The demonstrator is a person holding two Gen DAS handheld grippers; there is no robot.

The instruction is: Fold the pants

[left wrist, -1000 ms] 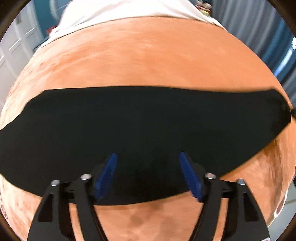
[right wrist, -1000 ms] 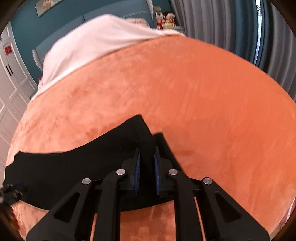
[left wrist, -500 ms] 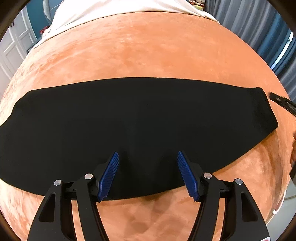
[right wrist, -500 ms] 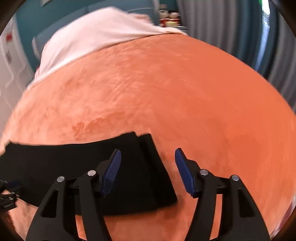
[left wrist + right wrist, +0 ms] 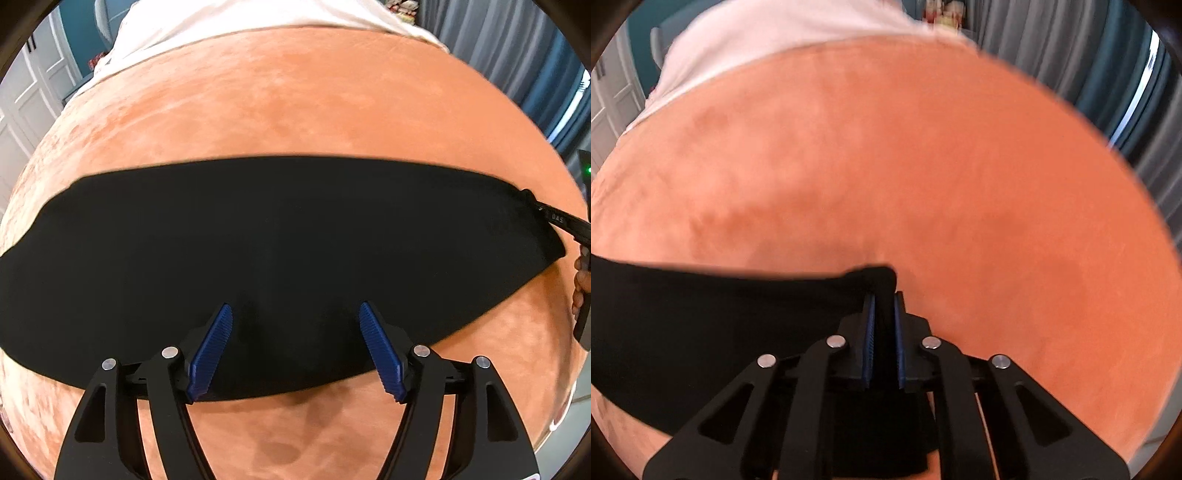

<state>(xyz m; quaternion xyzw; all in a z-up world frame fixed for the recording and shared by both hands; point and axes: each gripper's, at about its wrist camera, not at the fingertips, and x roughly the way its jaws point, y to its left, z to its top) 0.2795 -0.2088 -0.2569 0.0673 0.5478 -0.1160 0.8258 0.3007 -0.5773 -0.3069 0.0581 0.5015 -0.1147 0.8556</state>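
Note:
The black pants (image 5: 277, 240) lie as a long flat band across the orange bed cover (image 5: 295, 103). My left gripper (image 5: 295, 332) is open and hovers over the near edge of the pants' middle, holding nothing. My right gripper (image 5: 884, 314) is shut on the right end of the pants (image 5: 720, 325), with black cloth pinched between its blue pads (image 5: 868, 343). The right gripper also shows at the far right of the left wrist view (image 5: 561, 219), at the pants' end.
A white sheet or pillow (image 5: 240, 22) lies at the far end of the bed. Grey-blue curtains (image 5: 1089, 55) hang at the right, white cabinet doors (image 5: 22, 110) at the left. The bed's edge runs close on the right.
My right gripper was shut on the pants' end, opened half a second ago, and has now shut on that end again. My left gripper has stayed open over the pants.

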